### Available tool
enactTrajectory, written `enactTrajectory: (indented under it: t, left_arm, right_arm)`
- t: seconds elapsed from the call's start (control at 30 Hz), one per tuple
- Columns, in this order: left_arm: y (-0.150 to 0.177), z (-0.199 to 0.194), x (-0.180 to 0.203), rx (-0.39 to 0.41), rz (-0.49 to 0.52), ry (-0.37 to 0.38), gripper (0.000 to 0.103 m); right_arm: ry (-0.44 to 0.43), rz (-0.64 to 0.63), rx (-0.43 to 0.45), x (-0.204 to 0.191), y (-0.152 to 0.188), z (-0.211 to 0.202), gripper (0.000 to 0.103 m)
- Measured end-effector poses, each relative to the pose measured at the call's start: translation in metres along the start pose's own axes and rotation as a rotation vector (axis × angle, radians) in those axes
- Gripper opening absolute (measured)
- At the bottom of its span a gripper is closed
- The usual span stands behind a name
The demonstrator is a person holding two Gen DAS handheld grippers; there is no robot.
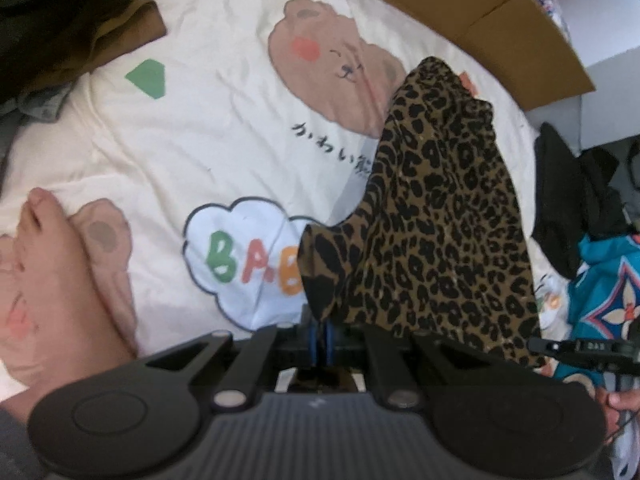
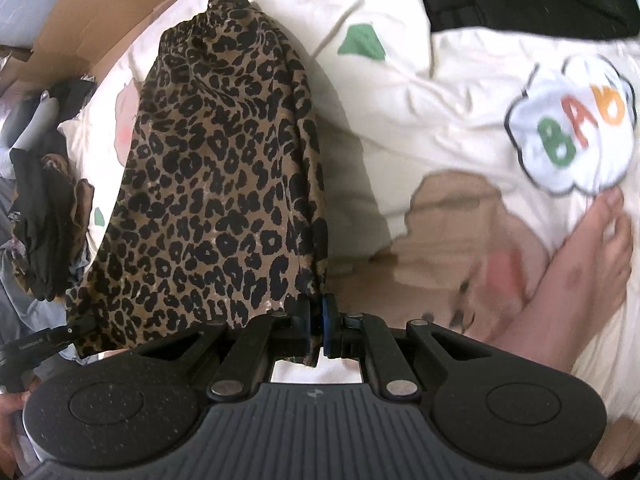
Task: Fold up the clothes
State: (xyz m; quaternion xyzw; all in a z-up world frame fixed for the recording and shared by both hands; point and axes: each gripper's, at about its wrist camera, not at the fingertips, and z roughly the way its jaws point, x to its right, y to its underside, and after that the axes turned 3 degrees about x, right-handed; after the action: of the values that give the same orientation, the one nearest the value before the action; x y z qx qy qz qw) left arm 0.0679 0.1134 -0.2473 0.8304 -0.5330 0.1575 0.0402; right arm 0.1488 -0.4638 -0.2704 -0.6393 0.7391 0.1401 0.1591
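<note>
The left gripper (image 1: 322, 330) has its jaws clamped on a corner of the leopard garment (image 1: 432, 216); the blue pads press together with the cloth's dark edge pinched between them. From there the cloth spreads ahead and to the right of the jaws, hanging down toward the quilt (image 1: 180, 128) on the bed, its far end bunched beside a printed bear. The right gripper (image 2: 318, 322) likewise has its jaws closed on another corner of the garment (image 2: 216, 184), a thin strip of cloth showing between the pads. Here the cloth hangs ahead and to the left of the jaws, its gathered band farthest away, resting on the quilt (image 2: 440, 92).

A bare foot (image 1: 52, 264) lies on the quilt left of the left jaws; in the right view the foot (image 2: 584, 256) is right of the jaws, below a cloud print with letters. A cardboard box (image 1: 500, 12) sits beyond the garment at the bed's far edge. Dark clothes (image 2: 44, 216) are piled left of the right jaws.
</note>
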Motion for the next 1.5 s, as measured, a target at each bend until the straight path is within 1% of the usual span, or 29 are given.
enactTrajectory:
  t: [0.13,0.23,0.33,0.4,0.53,0.7,0.83,0.97,1.03,1.07,1.1,1.13,1.17,1.3,1.5]
  left_arm:
    - [0.003,0.001,-0.004,-0.028,0.008,-0.038,0.005]
    - [0.010,0.003,-0.011,-0.058,0.008,-0.052,0.005]
    - [0.017,0.012,-0.019,-0.099,0.019,-0.069,0.005]
    - [0.020,0.019,-0.024,-0.112,0.003,-0.076,0.005]
    - [0.021,0.036,-0.024,-0.116,0.036,-0.086,0.005]
    - [0.022,0.056,-0.029,-0.110,0.049,-0.070,0.005]
    - [0.025,0.070,-0.037,-0.107,0.053,-0.054,0.005]
    - [0.029,0.080,-0.043,-0.109,0.047,-0.052,0.005]
    - [0.030,0.082,-0.045,-0.107,0.048,-0.051,0.005]
    - [0.030,0.084,-0.046,-0.106,0.047,-0.051,0.005]
    - [0.030,0.085,-0.047,-0.106,0.046,-0.051,0.005]
    - [0.030,0.087,-0.047,-0.105,0.045,-0.051,0.005]
    - [0.030,0.088,-0.048,-0.105,0.045,-0.052,0.005]
    - [0.031,0.094,-0.049,-0.108,0.040,-0.054,0.005]
    - [0.030,0.097,-0.051,-0.110,0.026,-0.044,0.005]
  right_arm:
    - [0.005,0.009,-0.022,-0.009,0.009,0.000,0.003]
    - [0.025,-0.006,-0.049,-0.012,0.015,0.002,0.003]
    - [0.039,-0.011,-0.066,-0.013,0.015,0.002,0.003]
    - [0.051,-0.021,-0.072,-0.011,0.013,0.005,0.003]
    - [0.072,-0.032,-0.085,-0.004,0.006,0.019,0.003]
    - [0.083,-0.048,-0.093,0.001,-0.003,0.040,0.003]
    - [0.082,-0.038,-0.065,0.010,-0.006,0.047,0.003]
    - [0.093,-0.044,-0.061,0.014,0.000,0.062,0.004]
    - [0.103,-0.050,-0.058,0.016,0.003,0.067,0.008]
    - [0.108,-0.045,-0.061,0.017,0.003,0.069,0.012]
    - [0.114,-0.039,-0.064,0.019,0.004,0.071,0.027]
    - [0.118,-0.033,-0.063,0.021,0.003,0.071,0.038]
    - [0.121,-0.030,-0.054,0.023,0.003,0.070,0.046]
    - [0.132,-0.035,-0.032,0.026,0.002,0.071,0.047]
    - [0.083,-0.124,-0.046,0.017,0.004,0.084,0.047]
